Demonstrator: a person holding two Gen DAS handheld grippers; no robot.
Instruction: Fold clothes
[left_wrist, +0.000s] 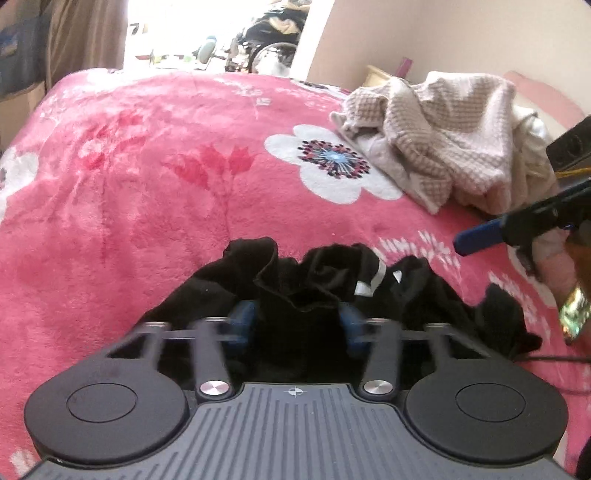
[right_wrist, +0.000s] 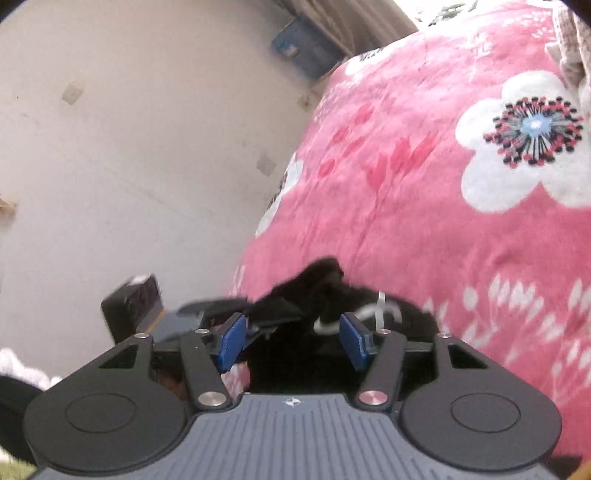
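A black garment (left_wrist: 317, 280) with white marks lies crumpled on the pink floral blanket (left_wrist: 147, 184), near its front edge. My left gripper (left_wrist: 297, 323) is shut on a bunched fold of it, cloth filling the gap between the blue pads. In the right wrist view my right gripper (right_wrist: 293, 341) stands open above the same black garment (right_wrist: 317, 284), its pads apart and not pressing on the cloth. One blue finger (left_wrist: 476, 240) of the right gripper shows at the right edge of the left wrist view, over the blanket and apart from the garment.
A heap of beige waffle-knit clothes (left_wrist: 443, 147) lies at the blanket's back right. The bed edge drops to a pale floor (right_wrist: 129, 147) on the left, with a blue box (right_wrist: 306, 51) beyond. A bright doorway (left_wrist: 221, 37) is behind the bed.
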